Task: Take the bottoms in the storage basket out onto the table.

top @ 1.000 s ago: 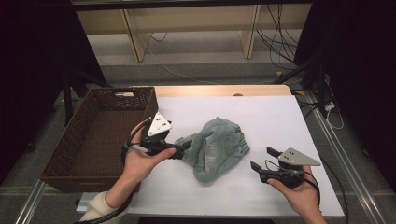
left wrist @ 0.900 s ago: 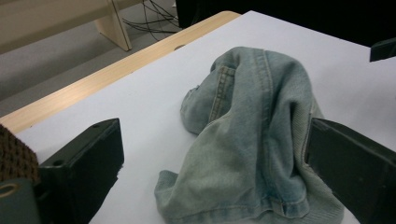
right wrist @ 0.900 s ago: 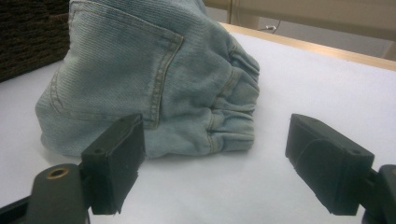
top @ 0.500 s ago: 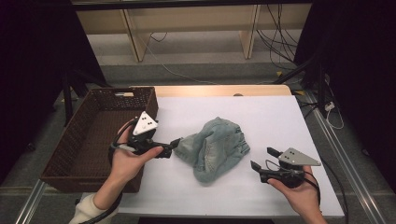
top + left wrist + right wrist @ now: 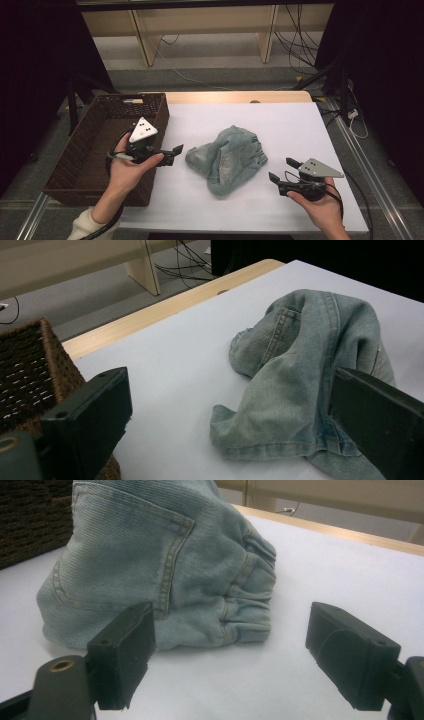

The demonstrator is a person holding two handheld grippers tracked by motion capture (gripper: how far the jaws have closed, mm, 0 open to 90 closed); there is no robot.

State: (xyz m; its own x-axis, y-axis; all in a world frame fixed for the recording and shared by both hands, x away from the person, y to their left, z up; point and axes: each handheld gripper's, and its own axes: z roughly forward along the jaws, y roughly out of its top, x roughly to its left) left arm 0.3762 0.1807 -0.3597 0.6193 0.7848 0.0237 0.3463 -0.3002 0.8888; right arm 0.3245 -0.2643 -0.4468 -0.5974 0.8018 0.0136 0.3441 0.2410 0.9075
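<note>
Now both jaws stand apart: left gripper (image 5: 176, 154) beside the basket (image 5: 75, 160), right gripper (image 5: 282, 170) near the jeans (image 5: 230, 157).

A white-topped table (image 5: 300, 125) with a wooden far edge carries 2 things. A crumpled pair of light blue jeans (image 5: 227, 159) lies near its middle. Left of the jeans, well apart, a dark brown wicker basket (image 5: 85, 145) rests over the table's left edge.

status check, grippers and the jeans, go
Left gripper open, just left of the crumpled jeans, not touching. Right gripper open, right of them, apart. Jeans on the white table; wicker basket at left; nothing between.
</note>
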